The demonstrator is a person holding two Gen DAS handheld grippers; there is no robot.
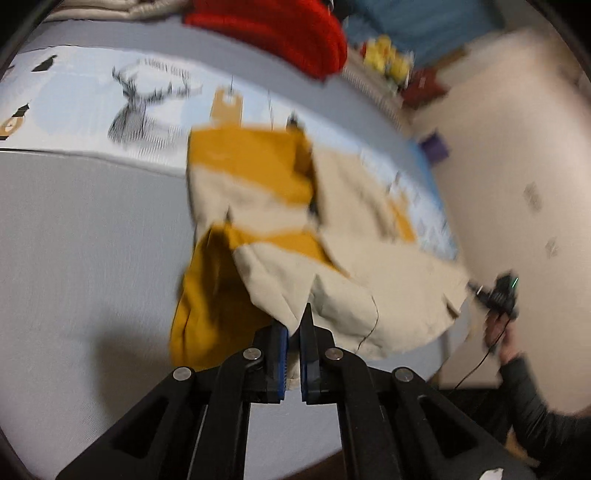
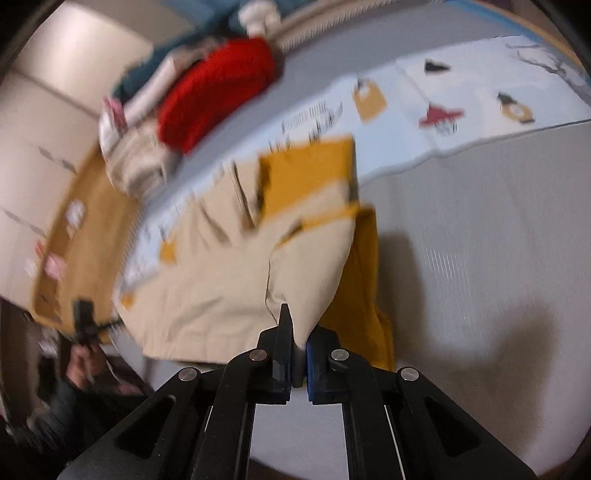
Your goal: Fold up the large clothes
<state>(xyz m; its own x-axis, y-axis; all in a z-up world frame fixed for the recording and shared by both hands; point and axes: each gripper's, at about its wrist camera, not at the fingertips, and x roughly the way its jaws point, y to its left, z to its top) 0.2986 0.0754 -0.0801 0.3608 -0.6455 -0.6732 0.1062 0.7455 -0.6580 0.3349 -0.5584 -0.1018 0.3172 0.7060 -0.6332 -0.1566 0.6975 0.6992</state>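
A large beige and mustard-yellow garment (image 1: 280, 229) lies partly on the grey bed, its near edge lifted. My left gripper (image 1: 293, 332) is shut on a beige corner of it. My right gripper (image 2: 297, 339) is shut on another beige corner of the same garment (image 2: 229, 280). A mustard part hangs down beside each gripper. The right gripper also shows far right in the left wrist view (image 1: 498, 291), and the left gripper far left in the right wrist view (image 2: 85, 321). Both views are motion-blurred.
The grey bed surface (image 1: 92, 258) carries a printed pale blue sheet (image 1: 92, 107) at the back. A red garment (image 1: 280, 33) and other folded clothes lie beyond it. A cream wall (image 1: 517, 166) stands to the right. A brown cardboard box (image 2: 81, 229) stands beside the bed.
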